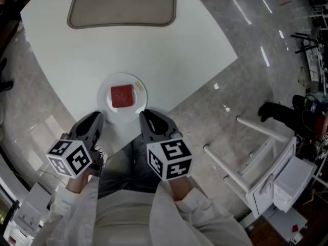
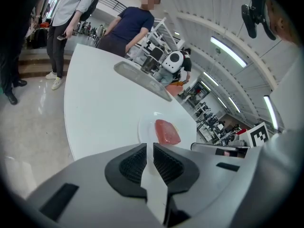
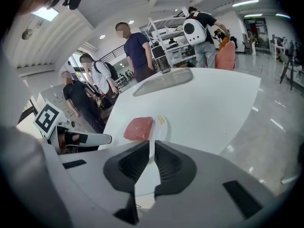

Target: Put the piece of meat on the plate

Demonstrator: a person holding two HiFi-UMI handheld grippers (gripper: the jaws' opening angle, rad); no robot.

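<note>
A square red piece of meat lies on a small white round plate near the front edge of the white table. A small yellowish label sits on the plate's right rim. My left gripper hovers just short of the plate on its near left, jaws shut and empty. On the near right my right gripper is also shut and empty. The left gripper view shows the meat just beyond the closed jaws. In the right gripper view the meat lies ahead and slightly left.
A grey oval tray lies at the table's far side. Several people stand beyond the table. White frames and equipment stand on the glossy floor at the right. The table's edge runs just under both grippers.
</note>
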